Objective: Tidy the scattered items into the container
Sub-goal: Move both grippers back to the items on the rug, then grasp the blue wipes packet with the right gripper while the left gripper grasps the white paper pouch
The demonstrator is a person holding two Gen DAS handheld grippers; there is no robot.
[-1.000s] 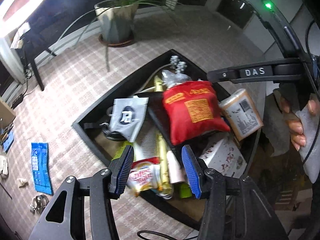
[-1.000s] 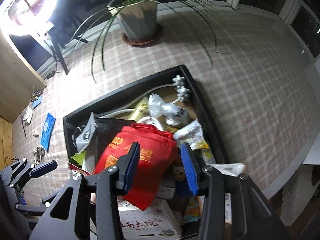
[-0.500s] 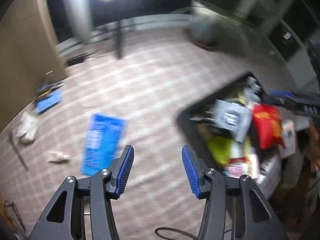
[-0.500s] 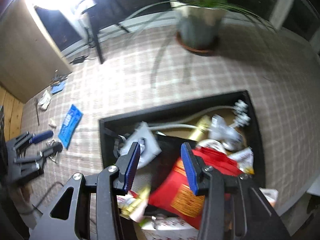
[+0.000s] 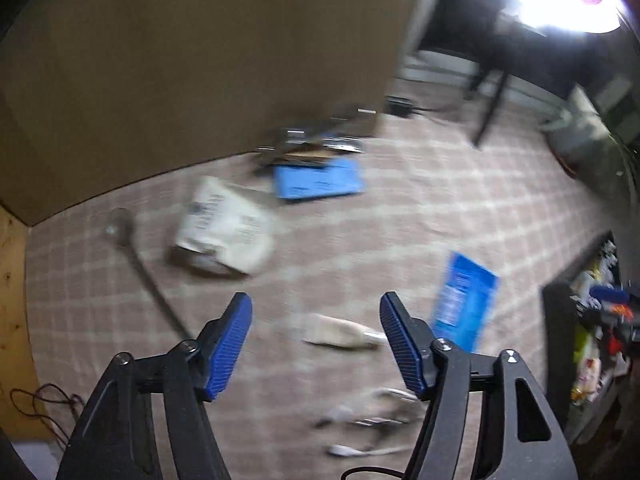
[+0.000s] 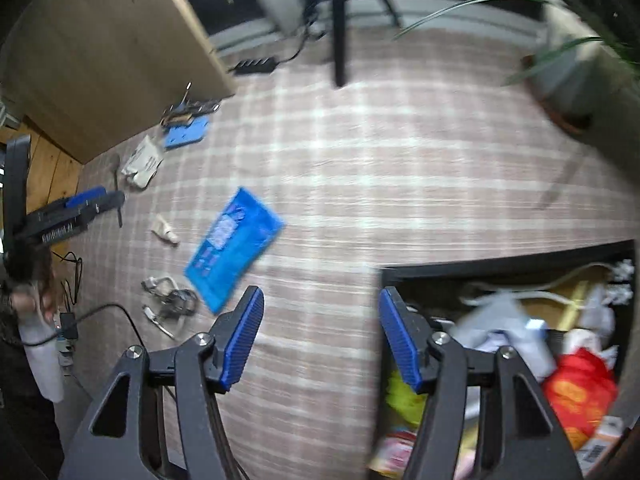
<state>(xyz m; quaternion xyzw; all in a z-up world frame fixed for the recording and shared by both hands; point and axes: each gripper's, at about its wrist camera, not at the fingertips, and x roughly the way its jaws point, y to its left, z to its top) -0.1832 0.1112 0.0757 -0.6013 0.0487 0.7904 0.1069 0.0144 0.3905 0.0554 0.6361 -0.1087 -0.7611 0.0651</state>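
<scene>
My left gripper hangs over the checked rug, its jaws opening with nothing held; a small cream packet lies on the rug below the gap. A blue packet lies just right of it. A white bag, a long spoon and a blue flat pack lie farther off. My right gripper is also opening and empty, between the blue packet and the black container, which holds a red bag and several other items. The left gripper shows at far left.
Metal clips and a cable lie near the rug's left edge. A wooden panel stands at the back left beside a power strip. A potted plant and a dark table leg stand at the back.
Both grippers swung left, away from the container and out over the rug. Their jaws stand wider than before. The left one now faces the scattered items.
</scene>
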